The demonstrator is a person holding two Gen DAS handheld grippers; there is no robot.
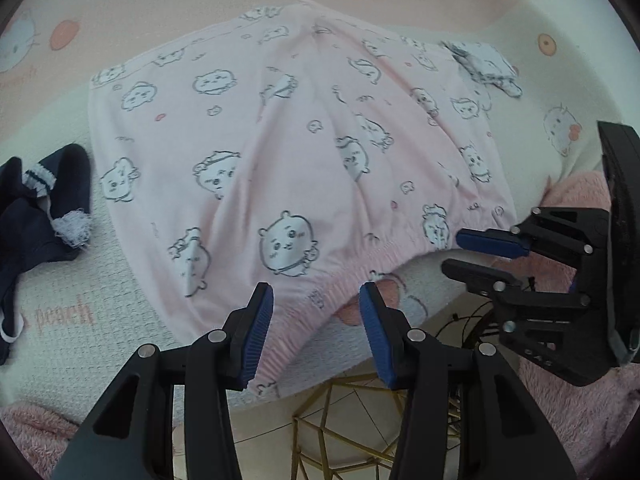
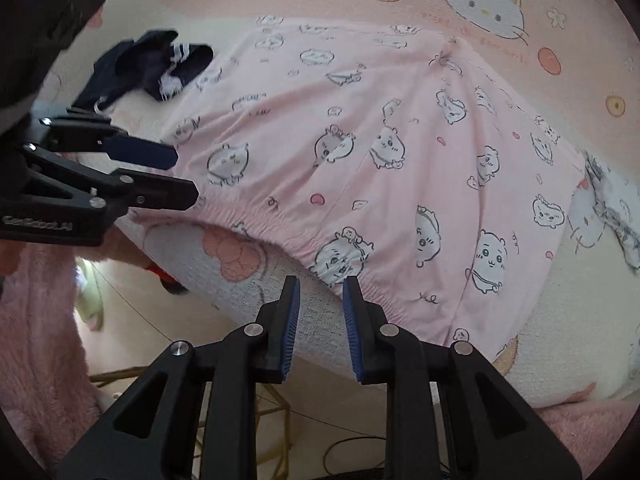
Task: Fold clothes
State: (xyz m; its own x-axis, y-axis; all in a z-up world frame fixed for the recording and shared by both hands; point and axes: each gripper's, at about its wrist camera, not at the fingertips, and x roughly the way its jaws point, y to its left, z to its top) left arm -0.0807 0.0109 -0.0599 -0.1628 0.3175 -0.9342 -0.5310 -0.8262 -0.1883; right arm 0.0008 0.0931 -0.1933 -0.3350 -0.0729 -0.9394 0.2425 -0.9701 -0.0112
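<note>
A pink cartoon-print pair of pyjama shorts [image 1: 296, 152] lies spread flat on a peach-and-cat patterned bedsheet [image 1: 120, 12], its elastic waistband at the near edge. The left gripper [image 1: 316, 328] hangs with jaws apart and empty above the waistband, and the right gripper [image 2: 320, 320] stands narrowly parted, holding nothing, just off the waistband. A navy garment [image 2: 148, 68] lies crumpled beside the shorts

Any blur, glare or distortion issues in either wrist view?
Left wrist: strong fisheye bend, dark corners, soft even light, pink garment sharp, no glare. Right wrist: same bend, garment sharp, left gripper at the left edge slightly soft.
</note>
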